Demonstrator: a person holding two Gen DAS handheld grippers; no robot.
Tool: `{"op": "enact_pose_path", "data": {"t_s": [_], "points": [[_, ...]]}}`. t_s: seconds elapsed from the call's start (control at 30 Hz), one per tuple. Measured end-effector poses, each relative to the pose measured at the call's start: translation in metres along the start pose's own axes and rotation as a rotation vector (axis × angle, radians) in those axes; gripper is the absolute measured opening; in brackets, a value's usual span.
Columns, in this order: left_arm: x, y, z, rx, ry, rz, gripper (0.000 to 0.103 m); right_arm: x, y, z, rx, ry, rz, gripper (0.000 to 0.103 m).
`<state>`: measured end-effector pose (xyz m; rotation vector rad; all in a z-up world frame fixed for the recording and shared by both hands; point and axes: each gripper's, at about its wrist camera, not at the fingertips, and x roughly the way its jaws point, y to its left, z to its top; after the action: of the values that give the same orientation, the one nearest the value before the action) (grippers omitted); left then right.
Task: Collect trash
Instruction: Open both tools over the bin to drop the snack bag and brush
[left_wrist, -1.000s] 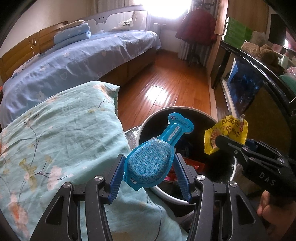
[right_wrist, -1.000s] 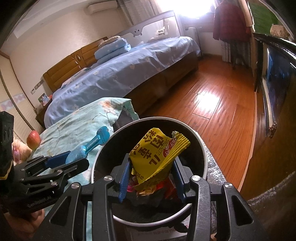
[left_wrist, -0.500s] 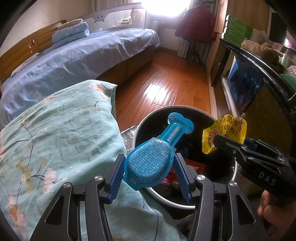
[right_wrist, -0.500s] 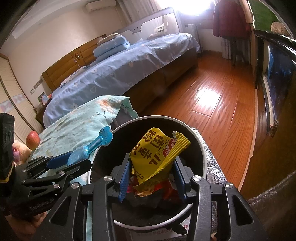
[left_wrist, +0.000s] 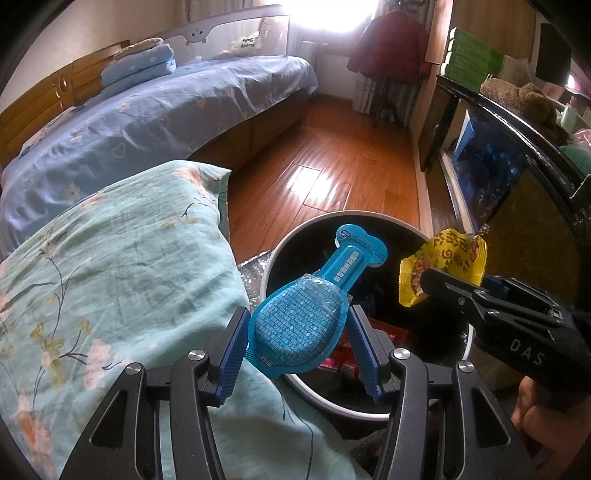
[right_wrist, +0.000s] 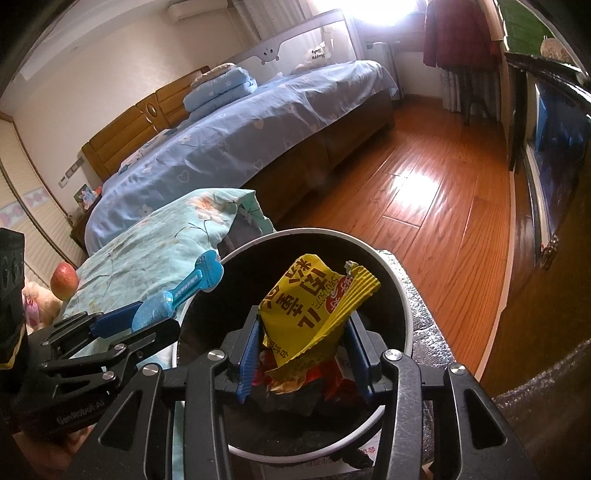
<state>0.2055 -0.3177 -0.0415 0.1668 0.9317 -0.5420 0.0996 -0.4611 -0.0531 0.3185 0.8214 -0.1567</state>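
Note:
My left gripper (left_wrist: 297, 338) is shut on a blue plastic blister pack (left_wrist: 295, 328) with a long handle-shaped tab, held at the near left rim of a round white trash bin (left_wrist: 271, 258) with a black liner. My right gripper (right_wrist: 303, 352) is shut on a crumpled yellow snack wrapper (right_wrist: 314, 299), held over the open bin (right_wrist: 404, 295). Red wrappers (right_wrist: 334, 374) lie inside the bin. From the left wrist view the yellow wrapper (left_wrist: 448, 262) and right gripper sit at the bin's right side. In the right wrist view the blue pack (right_wrist: 177, 295) sticks out over the bin's left rim.
A teal floral quilt (left_wrist: 110, 277) lies left of the bin, with a red apple (right_wrist: 63, 280) on it. Beyond is a bed with blue sheets (left_wrist: 155, 110) and wooden floor (left_wrist: 343, 166). A dark cabinet with a fish tank (left_wrist: 491, 166) runs along the right.
Both grippers keep their hold. Both views have shifted slightly, with the bin and the held items sitting almost where they were.

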Motion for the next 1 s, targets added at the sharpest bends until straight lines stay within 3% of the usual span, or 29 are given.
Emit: {"op": "enact_pose_path", "data": {"t_s": [0.2, 0.33, 0.57, 0.77, 1.0], "points": [[0.000, 0.001, 0.002, -0.002, 0.006, -0.006, 0.054, 0.002, -0.003, 0.001, 0.013, 0.004, 0.000, 0.047], [-0.004, 0.004, 0.002, -0.006, -0.001, -0.009, 0.061, 0.002, -0.004, 0.001, 0.026, 0.004, 0.007, 0.065], [-0.017, 0.018, -0.006, -0.039, -0.020, 0.006, 0.063, -0.004, -0.003, -0.001, 0.035, -0.007, 0.007, 0.068], [-0.038, 0.035, -0.029, -0.085, -0.044, 0.020, 0.063, -0.014, 0.009, -0.009, 0.029, -0.024, 0.016, 0.070], [-0.079, 0.055, -0.068, -0.163, -0.098, 0.040, 0.063, -0.032, 0.032, -0.029, 0.031, -0.069, 0.046, 0.080]]}}
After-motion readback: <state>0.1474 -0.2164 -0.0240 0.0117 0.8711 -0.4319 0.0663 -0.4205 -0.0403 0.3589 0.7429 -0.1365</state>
